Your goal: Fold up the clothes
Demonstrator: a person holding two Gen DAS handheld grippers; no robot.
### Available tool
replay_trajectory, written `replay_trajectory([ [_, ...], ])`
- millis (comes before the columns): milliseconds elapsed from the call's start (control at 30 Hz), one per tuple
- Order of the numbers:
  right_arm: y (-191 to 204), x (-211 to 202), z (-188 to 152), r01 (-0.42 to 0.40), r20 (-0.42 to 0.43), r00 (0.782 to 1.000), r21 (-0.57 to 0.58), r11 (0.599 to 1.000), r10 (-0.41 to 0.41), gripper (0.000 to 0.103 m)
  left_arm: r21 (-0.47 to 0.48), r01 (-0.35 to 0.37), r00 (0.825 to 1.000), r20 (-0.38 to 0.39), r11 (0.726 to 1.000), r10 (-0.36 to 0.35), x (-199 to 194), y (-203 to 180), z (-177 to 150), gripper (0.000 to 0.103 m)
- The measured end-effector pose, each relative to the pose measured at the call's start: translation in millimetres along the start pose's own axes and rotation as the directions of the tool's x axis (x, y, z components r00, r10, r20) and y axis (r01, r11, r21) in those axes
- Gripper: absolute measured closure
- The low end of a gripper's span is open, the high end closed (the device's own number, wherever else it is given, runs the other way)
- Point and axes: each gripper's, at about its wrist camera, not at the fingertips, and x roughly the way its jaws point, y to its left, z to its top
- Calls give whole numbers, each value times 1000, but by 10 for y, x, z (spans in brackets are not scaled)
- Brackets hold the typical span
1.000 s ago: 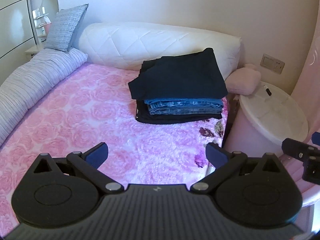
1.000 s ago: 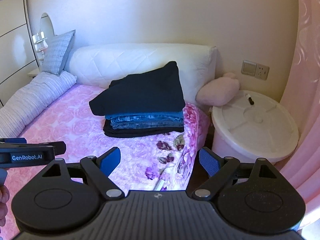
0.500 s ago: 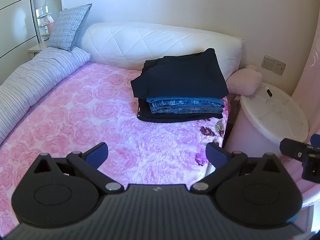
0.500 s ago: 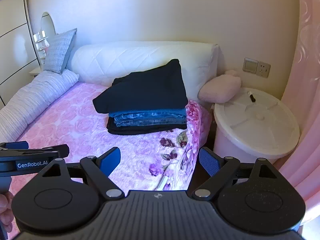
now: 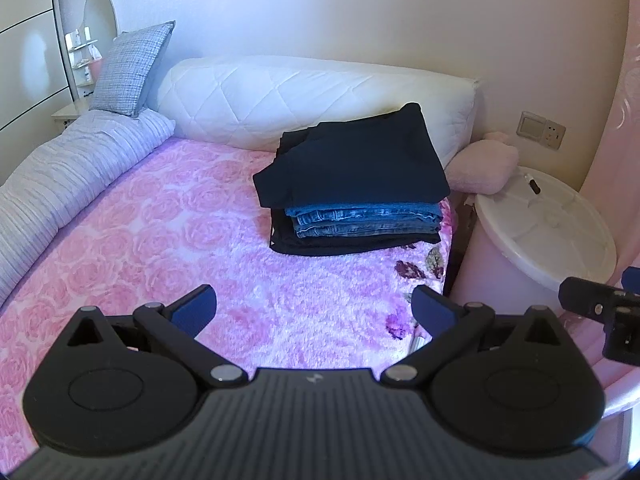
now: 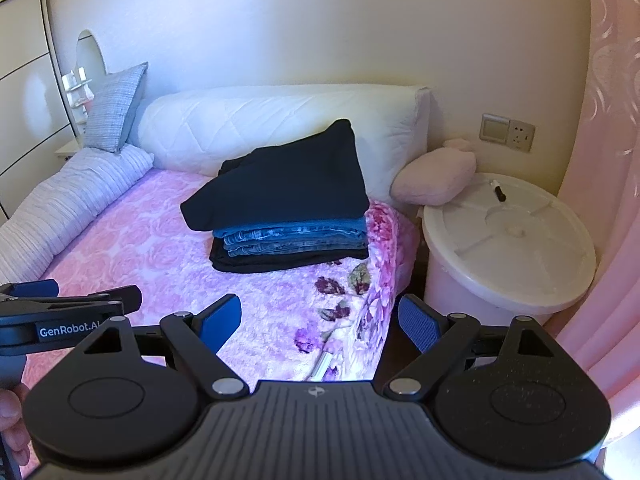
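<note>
A neat stack of folded clothes (image 5: 352,196) (image 6: 284,204) sits near the right side of the bed, a dark navy garment on top, blue jeans in the middle, a black piece beneath. My left gripper (image 5: 314,306) stands open over the pink blanket, well short of the stack, with nothing between its fingers. My right gripper (image 6: 320,320) is open too, hovering at the bed's right edge, empty. In the right wrist view the side of the left gripper (image 6: 64,320) shows at the left, held by a hand (image 6: 10,424).
Pink rose-patterned blanket (image 5: 160,248) covers the bed. A white quilted bolster (image 5: 312,100), a grey cushion (image 5: 132,68) and a striped grey roll (image 5: 60,176) line its far and left sides. White round lidded bin (image 6: 508,244) with a marker on it and a pink pillow (image 6: 436,176) stand right.
Both views have crept slightly toward the stack and shifted a little; the clothes and both open grippers look unchanged.
</note>
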Motion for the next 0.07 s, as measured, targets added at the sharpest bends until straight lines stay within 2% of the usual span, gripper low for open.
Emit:
replay_trajectory([
  [67,-4,1,-2,1,-1,1000,0,1000,-1,15,3,15,1000,8,1000,-15,-11,-8,-10,1],
])
